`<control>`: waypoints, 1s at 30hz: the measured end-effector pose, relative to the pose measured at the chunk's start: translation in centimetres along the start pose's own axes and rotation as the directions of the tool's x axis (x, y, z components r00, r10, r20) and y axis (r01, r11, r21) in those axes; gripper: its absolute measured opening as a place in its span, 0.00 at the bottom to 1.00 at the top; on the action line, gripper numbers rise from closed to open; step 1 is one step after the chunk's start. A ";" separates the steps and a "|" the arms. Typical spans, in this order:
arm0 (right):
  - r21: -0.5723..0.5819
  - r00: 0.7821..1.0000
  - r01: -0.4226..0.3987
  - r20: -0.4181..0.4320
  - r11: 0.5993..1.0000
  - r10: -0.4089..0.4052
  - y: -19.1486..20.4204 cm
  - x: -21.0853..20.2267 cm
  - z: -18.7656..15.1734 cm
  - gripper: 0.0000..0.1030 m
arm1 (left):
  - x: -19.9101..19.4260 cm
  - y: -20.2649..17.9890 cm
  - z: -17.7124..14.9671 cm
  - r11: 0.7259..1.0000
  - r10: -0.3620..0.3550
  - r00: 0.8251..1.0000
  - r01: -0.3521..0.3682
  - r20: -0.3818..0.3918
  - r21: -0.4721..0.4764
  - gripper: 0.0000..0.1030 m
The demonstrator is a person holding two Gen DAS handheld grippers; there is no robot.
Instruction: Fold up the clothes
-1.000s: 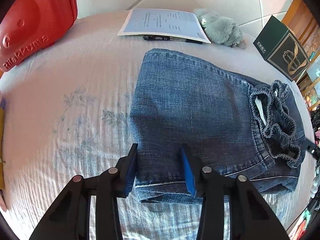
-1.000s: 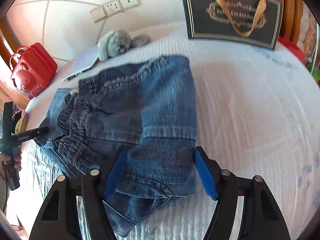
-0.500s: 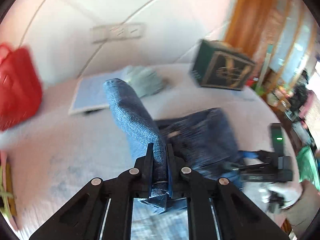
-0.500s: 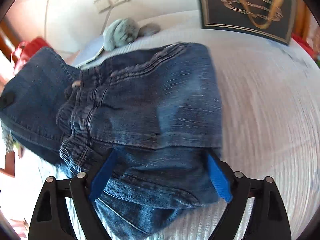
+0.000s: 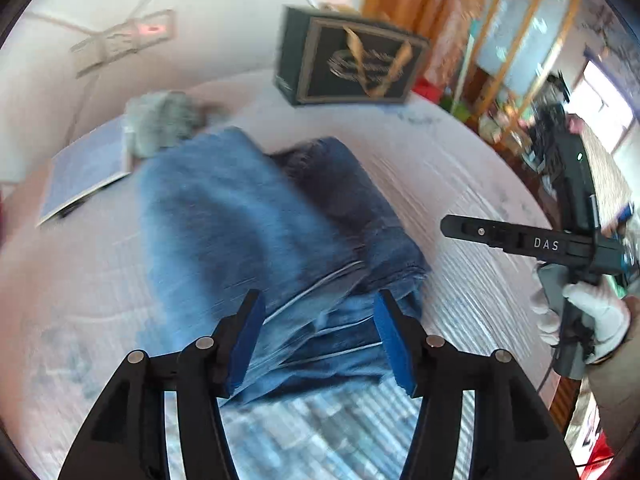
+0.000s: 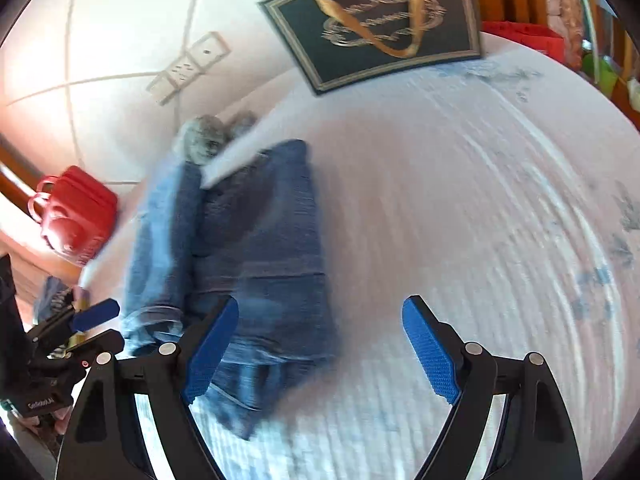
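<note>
Blue denim jeans (image 5: 248,232) lie folded over on the white bed, also seen in the right wrist view (image 6: 260,248). My left gripper (image 5: 318,336) is open, its blue pads either side of the jeans' near hem edges, holding nothing. My right gripper (image 6: 318,348) is open wide and empty; its left pad is over the jeans' near right corner, its right pad over bare sheet. The right gripper also shows at the right of the left wrist view (image 5: 520,240), and the left gripper shows at the left edge of the right wrist view (image 6: 80,332). Both views are motion-blurred.
A dark gift bag (image 5: 352,64) with gold ribbon stands at the bed's far side. A grey plush toy (image 5: 164,120) and a paper sheet (image 5: 80,172) lie beyond the jeans. A red bag (image 6: 72,216) sits at the far left. Wall sockets (image 6: 188,68) are behind.
My left gripper carried the jeans' folded end over the waistband side, then opened and released it. My right gripper opened wider and drew back to the right.
</note>
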State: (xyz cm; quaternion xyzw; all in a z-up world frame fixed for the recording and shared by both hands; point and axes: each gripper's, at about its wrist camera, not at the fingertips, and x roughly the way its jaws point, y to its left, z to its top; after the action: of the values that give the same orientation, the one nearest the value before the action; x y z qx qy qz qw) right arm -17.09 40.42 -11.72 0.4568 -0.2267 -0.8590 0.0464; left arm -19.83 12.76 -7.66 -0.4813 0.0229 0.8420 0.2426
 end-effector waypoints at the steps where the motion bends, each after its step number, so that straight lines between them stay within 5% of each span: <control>1: -0.006 0.999 -0.035 0.011 0.999 0.035 0.9 0.2 0.3 0.82 | -1.2 1.6 -0.2 0.999 0.013 1.000 -0.012 0.018 -0.036 0.61; 4: 0.000 0.984 -0.176 -0.017 0.984 0.176 3.6 1.8 1.5 0.82 | -2.8 6.5 -0.4 0.985 0.101 0.995 -0.096 0.026 -0.142 0.63; 11: -0.038 0.974 -0.185 -0.138 0.982 0.179 8.4 8.8 3.8 0.81 | 0.1 13.9 -1.8 0.936 0.174 0.984 -0.178 -0.040 -0.305 0.63; 12: -0.055 0.970 -0.175 -0.181 0.983 0.163 9.0 10.3 3.9 0.59 | 0.7 14.3 -1.9 0.931 0.177 0.983 -0.183 -0.048 -0.314 0.63; 13: -0.055 0.957 -0.196 -0.227 0.979 0.179 9.3 11.5 4.0 0.21 | 1.4 14.7 -1.9 0.927 0.176 0.983 -0.184 -0.055 -0.326 0.63; 14: -0.054 0.944 -0.223 -0.262 0.973 0.202 10.0 12.2 3.9 0.18 | 2.1 15.1 -1.8 0.921 0.177 0.982 -0.188 -0.064 -0.340 0.63; 16: -0.167 0.954 -0.233 -0.231 0.958 0.192 12.1 10.2 4.0 0.09 | 2.9 15.5 -1.5 0.911 0.161 0.984 -0.177 -0.073 -0.371 0.63; 20: -0.269 0.981 -0.182 -0.120 0.946 0.154 11.8 3.4 4.1 0.07 | 2.4 14.1 -0.3 0.928 0.081 0.997 -0.080 -0.012 -0.365 0.63; 24: -0.127 0.992 -0.033 -0.125 0.991 0.017 4.8 3.0 3.5 0.07 | 3.4 11.0 1.7 0.952 0.031 0.999 -0.026 0.010 -0.304 0.63; 28: 0.000 0.985 -0.008 -0.175 1.000 0.008 0.5 6.3 1.7 0.10 | 7.5 7.9 2.8 0.970 0.057 0.996 -0.071 -0.067 -0.232 0.63; 30: -0.012 0.985 0.000 -0.172 1.000 -0.002 0.7 6.6 1.6 0.11 | 9.6 7.4 2.8 0.966 0.145 0.983 -0.166 -0.115 -0.197 0.63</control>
State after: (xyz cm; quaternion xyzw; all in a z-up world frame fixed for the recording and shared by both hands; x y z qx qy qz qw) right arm -22.31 38.51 -15.68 0.5290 -0.2165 -0.8177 0.0679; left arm -29.27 10.68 -15.47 -0.5421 -0.0146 0.8311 0.1233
